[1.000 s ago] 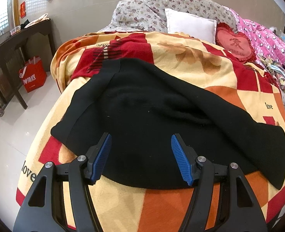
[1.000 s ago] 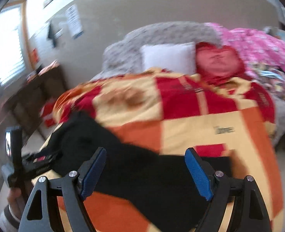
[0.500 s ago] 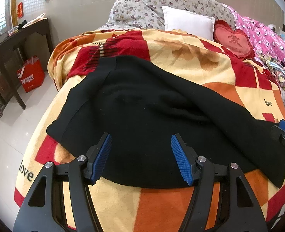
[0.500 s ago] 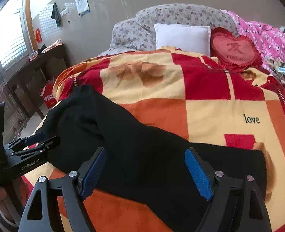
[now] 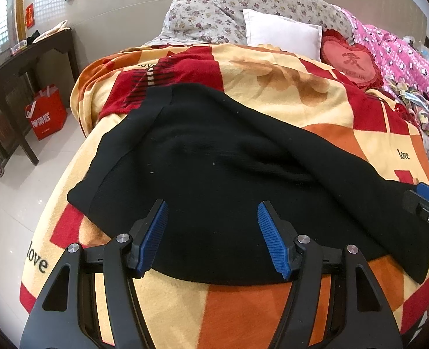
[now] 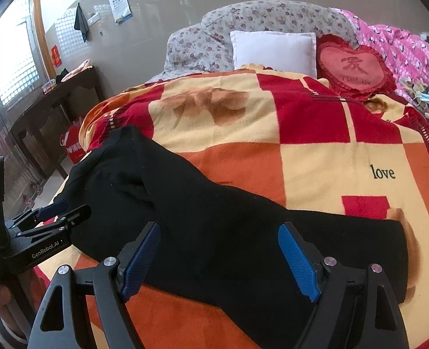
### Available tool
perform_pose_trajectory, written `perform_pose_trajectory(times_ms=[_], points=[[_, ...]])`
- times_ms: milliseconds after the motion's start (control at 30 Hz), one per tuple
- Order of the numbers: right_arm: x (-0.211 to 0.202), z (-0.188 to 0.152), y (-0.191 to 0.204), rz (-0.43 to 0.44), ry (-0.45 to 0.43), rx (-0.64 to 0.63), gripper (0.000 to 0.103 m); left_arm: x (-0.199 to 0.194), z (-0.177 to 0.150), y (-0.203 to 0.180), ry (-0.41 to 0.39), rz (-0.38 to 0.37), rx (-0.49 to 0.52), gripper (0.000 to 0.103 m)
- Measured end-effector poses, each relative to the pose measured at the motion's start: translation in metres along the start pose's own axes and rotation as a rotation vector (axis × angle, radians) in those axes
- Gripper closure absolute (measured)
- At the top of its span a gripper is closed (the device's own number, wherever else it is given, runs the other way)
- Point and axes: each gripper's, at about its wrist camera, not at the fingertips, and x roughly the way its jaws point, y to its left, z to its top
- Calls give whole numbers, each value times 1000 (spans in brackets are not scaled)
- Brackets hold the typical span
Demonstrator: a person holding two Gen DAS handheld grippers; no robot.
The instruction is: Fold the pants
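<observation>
Black pants [image 5: 220,174] lie spread across the near part of a bed covered by a red, orange and yellow checked blanket [image 5: 272,78]. My left gripper [image 5: 211,232] is open and empty, just above the pants' near edge at their wider left end. My right gripper [image 6: 217,256] is open and empty, over the pants' [image 6: 214,218] narrower right part near the near edge. The left gripper also shows at the left of the right wrist view [image 6: 54,215]. The right gripper's tip shows at the right edge of the left wrist view [image 5: 426,200].
Floral pillows [image 5: 214,17], a white pillow [image 5: 281,32] and a red heart cushion [image 5: 351,61] sit at the bed's head. A pink quilt [image 5: 403,55] lies along the right side. A dark wooden table [image 5: 17,67] and a red bag [image 5: 46,113] stand on the tiled floor at left.
The right gripper has swung down and leftward toward the pants and now hovers close over them. The left gripper has moved slightly closer to the pants. Both stay open.
</observation>
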Motion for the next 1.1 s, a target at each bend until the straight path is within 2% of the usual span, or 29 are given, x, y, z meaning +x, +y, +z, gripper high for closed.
perform_pose_trajectory(times_ms=[600,900,1100], points=[[8,-11,8,5,12,-30,20,5,0,-3,15,6,3,39],[11,-10,15,50,15,-21,20,6,-1,-3,14,11,0,39],[18,-11,24,34,24,-58,20,7,0,-2,15,11,-4,39]])
